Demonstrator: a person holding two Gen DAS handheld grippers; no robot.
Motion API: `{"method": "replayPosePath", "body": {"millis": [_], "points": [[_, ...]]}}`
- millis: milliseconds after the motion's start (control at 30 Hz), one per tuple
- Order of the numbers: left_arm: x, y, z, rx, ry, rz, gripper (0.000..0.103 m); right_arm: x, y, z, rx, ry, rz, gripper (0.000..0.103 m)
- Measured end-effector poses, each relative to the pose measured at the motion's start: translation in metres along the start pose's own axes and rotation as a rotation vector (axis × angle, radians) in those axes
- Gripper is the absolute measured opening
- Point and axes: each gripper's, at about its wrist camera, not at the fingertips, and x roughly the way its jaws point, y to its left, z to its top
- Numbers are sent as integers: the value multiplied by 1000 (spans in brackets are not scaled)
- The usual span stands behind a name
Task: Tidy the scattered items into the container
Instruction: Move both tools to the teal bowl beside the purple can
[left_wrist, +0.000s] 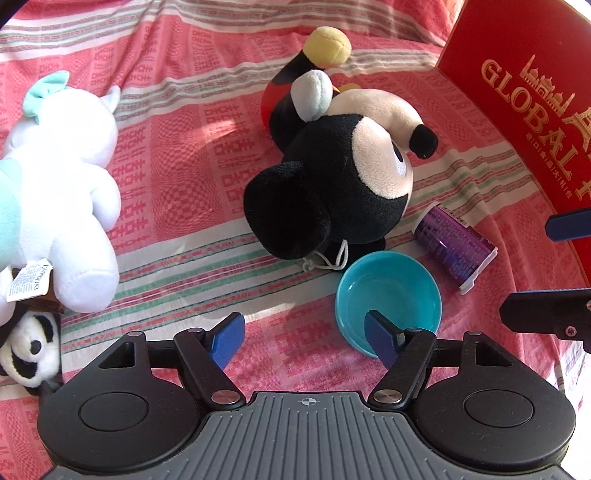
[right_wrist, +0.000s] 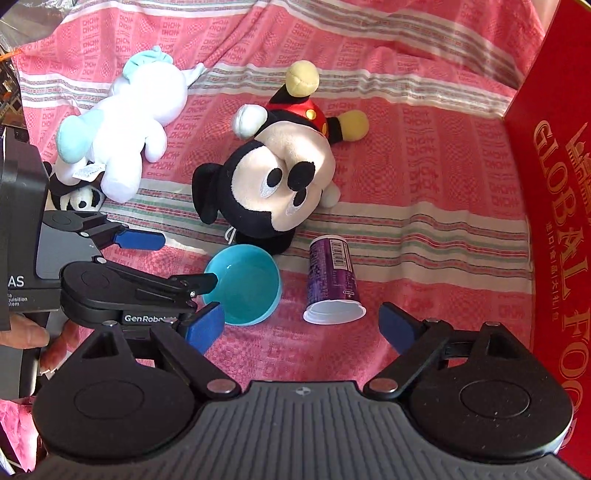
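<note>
Both hand-held grippers are seen spread wide and empty above a pink striped cloth (right_wrist: 424, 155). The left hand-held gripper (left_wrist: 304, 338) is held with its right pad at the rim of a teal bowl (left_wrist: 388, 291); the right hand-held gripper (right_wrist: 303, 326) is held over a purple cup (right_wrist: 332, 277) lying on its side just beside the bowl. A mouse plush (right_wrist: 273, 177) is seen touching the bowl's far rim. A white plush (right_wrist: 125, 122) and a small panda plush (right_wrist: 83, 199) are grouped toward the cloth's left edge. The red box (right_wrist: 554, 206) is stood along the right edge, with bare cloth between it and the cup.
</note>
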Motion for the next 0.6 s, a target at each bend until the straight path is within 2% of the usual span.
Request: {"method": "replayPosePath", "body": {"millis": [100, 133, 167, 233, 467, 600], "points": [[8, -3, 0, 5, 9, -26, 67, 2, 1, 2, -8, -10, 15, 81], [12, -3, -1, 3, 18, -35, 45, 2, 1, 3, -9, -10, 18, 76], [16, -2, -2, -1, 35, -40, 28, 4, 1, 3, -11, -12, 20, 74], [15, -2, -4, 14, 18, -26, 18, 7, 1, 4, -11, -12, 20, 69], [13, 1, -6, 38, 12, -45, 20, 21, 9, 6, -43, -19, 73, 68], [13, 1, -7, 50, 5, -49, 22, 34, 17, 8, -92, -1, 62, 67]]}}
